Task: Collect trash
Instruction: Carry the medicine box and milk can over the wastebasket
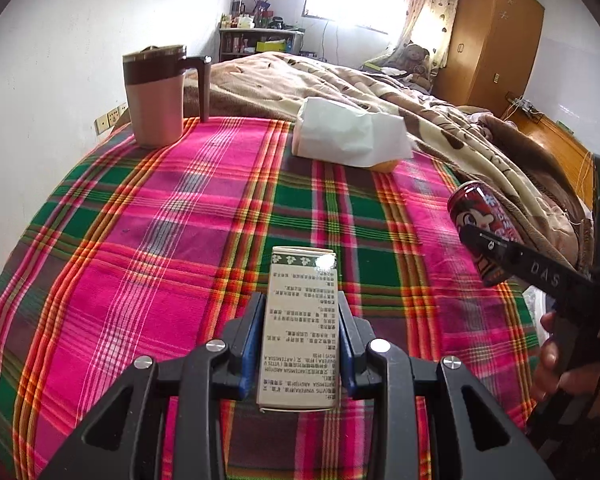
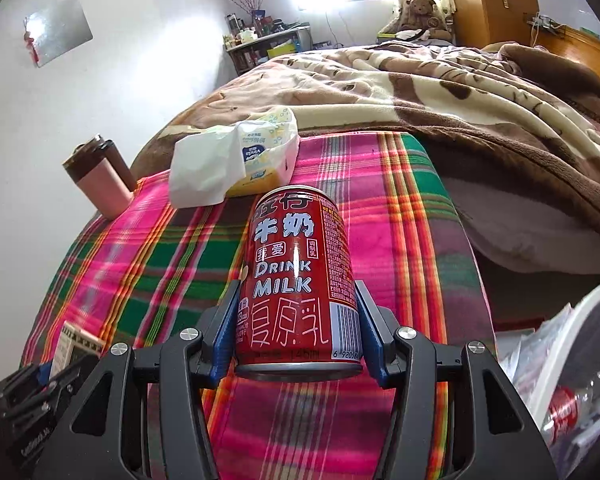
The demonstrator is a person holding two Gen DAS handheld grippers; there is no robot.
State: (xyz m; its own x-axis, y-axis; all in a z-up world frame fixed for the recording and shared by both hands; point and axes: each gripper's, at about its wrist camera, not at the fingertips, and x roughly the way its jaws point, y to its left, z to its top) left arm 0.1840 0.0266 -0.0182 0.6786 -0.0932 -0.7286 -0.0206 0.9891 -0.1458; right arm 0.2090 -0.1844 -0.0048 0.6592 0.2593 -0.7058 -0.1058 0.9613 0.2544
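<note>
Left wrist view: the left hand-held gripper (image 1: 300,344) is closed on a carton (image 1: 300,328), its blue pads pressed against both long sides, held over the plaid cloth (image 1: 160,220) on the bed. The carton is a slim cream box, small print on its upper face, a green patterned band at the far end. Only this view shows the person's hand (image 1: 556,356) on the other tool at the right edge.

Right wrist view: the right hand-held gripper (image 2: 298,320) is closed on a can (image 2: 298,280), pads against both flanks, base toward the camera. The can is red, lettered "DRINK MILK" in white, with a barcode at lower right. Only this view shows a white bin (image 2: 560,352) at lower right, holding clear plastic and a red-labelled item, and the printing on the tissue pack (image 2: 236,160).

Both views show the mug (image 1: 156,96) standing at the cloth's far left corner, well apart from the tissue pack, and the brown blanket (image 2: 440,92) beyond.
</note>
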